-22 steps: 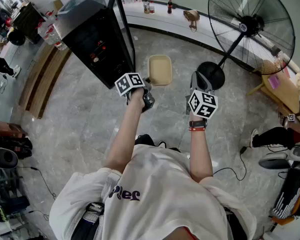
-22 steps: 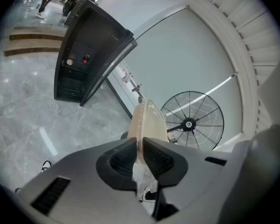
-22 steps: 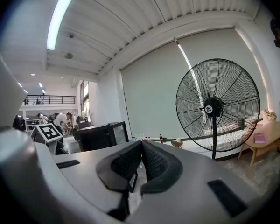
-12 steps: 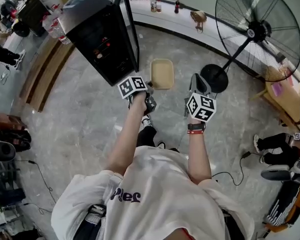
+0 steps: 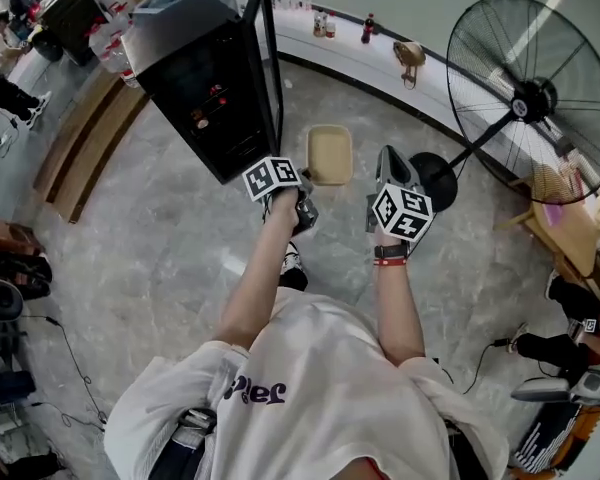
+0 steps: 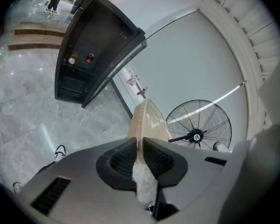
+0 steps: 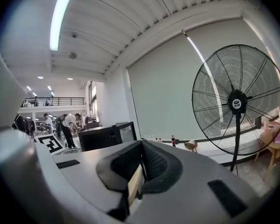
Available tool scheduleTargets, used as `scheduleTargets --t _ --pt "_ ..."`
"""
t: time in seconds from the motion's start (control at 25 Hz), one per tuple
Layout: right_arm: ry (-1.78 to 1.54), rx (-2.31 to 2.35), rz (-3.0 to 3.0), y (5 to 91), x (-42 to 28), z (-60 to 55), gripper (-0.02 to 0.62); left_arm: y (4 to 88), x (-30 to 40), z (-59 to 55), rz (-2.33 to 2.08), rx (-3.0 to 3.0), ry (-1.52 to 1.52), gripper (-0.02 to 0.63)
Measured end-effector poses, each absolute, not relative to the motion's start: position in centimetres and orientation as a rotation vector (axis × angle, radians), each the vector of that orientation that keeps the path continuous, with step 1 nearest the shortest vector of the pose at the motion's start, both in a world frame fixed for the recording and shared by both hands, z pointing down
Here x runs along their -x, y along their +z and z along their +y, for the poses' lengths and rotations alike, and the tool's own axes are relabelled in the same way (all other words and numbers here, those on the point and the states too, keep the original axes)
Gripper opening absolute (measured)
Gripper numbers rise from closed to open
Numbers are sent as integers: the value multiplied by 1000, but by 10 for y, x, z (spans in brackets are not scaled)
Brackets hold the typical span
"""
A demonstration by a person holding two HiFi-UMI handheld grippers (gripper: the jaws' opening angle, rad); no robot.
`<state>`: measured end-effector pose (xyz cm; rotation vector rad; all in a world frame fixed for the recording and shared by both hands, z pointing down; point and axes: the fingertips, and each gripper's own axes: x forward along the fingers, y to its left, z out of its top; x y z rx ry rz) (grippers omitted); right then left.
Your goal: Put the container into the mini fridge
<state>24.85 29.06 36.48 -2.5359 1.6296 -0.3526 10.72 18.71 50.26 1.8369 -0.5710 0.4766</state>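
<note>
A tan lidded container (image 5: 330,155) hangs over the floor, held by its near edge in my left gripper (image 5: 306,182). In the left gripper view the container (image 6: 149,118) stands on edge with my left gripper (image 6: 141,146) pinching its rim. The black mini fridge (image 5: 205,98) stands just beyond and to the left, its glass door (image 5: 264,63) swung open; small items sit on its shelves (image 6: 81,59). My right gripper (image 5: 391,160) is to the right of the container, apart from it. Its jaws (image 7: 142,160) are closed, with a thin beige sliver low between them.
A large standing fan (image 5: 532,100) with a round black base (image 5: 438,180) is close on the right. A white ledge (image 5: 380,63) with bottles runs along the far wall. Wooden steps (image 5: 80,153) lie left of the fridge. Equipment and people stand around the edges.
The fridge and fan have drawn nearer in the head view as the person steps forward. Both grippers keep their hold and spacing, and the container stays in the left one.
</note>
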Motion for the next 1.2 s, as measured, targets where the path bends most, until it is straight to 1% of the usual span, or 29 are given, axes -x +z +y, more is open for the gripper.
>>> scheduleTargets --t 0.6,1.0,1.2 --pt "-363 2431 1754 361 -265 128 12 496 -130 42 -618 -1809 385 57" --pt "-436 2330 1921 373 -222 7 14 499 -88 -60 -700 -1729 284 57" --pt "-462 2267 2013 381 -191 -39 14 504 -60 -94 -736 -1692 212 57"
